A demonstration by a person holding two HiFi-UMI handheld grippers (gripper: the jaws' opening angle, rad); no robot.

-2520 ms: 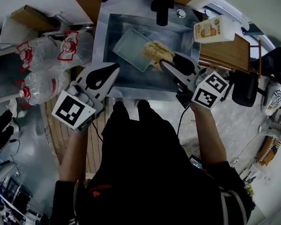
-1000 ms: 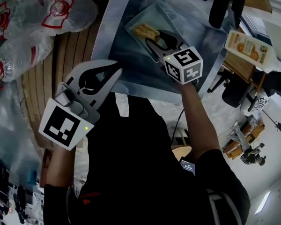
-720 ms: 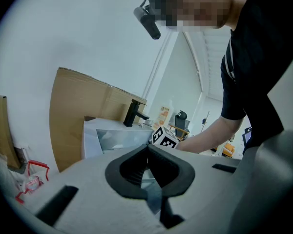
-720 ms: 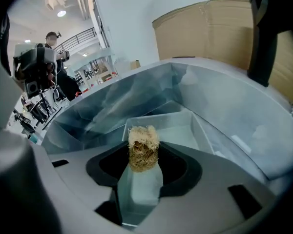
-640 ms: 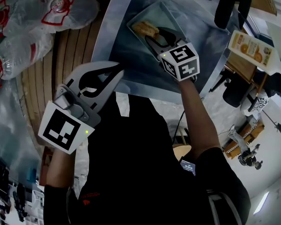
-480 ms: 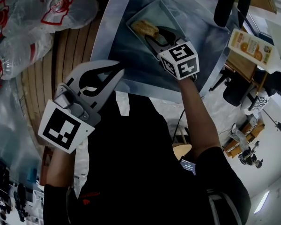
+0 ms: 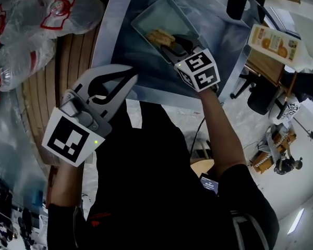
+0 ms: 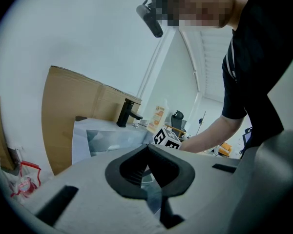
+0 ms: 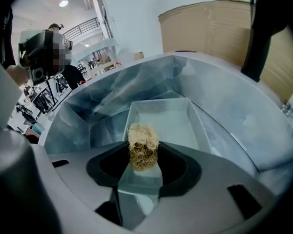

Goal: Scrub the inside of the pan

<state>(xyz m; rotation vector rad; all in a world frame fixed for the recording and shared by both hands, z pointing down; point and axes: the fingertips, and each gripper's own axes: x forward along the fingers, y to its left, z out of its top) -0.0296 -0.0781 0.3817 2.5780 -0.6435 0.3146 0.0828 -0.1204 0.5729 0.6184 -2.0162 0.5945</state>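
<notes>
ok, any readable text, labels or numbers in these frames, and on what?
Nothing legible.
Orange-labelled bottle: print too small to read.
Plastic bottles: red-and-white labels, blurred.
Right marker cube, left marker cube: black-and-white square patterns, no words.
Shirt logo: too small to read.

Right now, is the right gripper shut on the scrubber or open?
Shut on it: the right gripper has its jaws pinched on the fibrous scrubber, held over the pan.
</notes>
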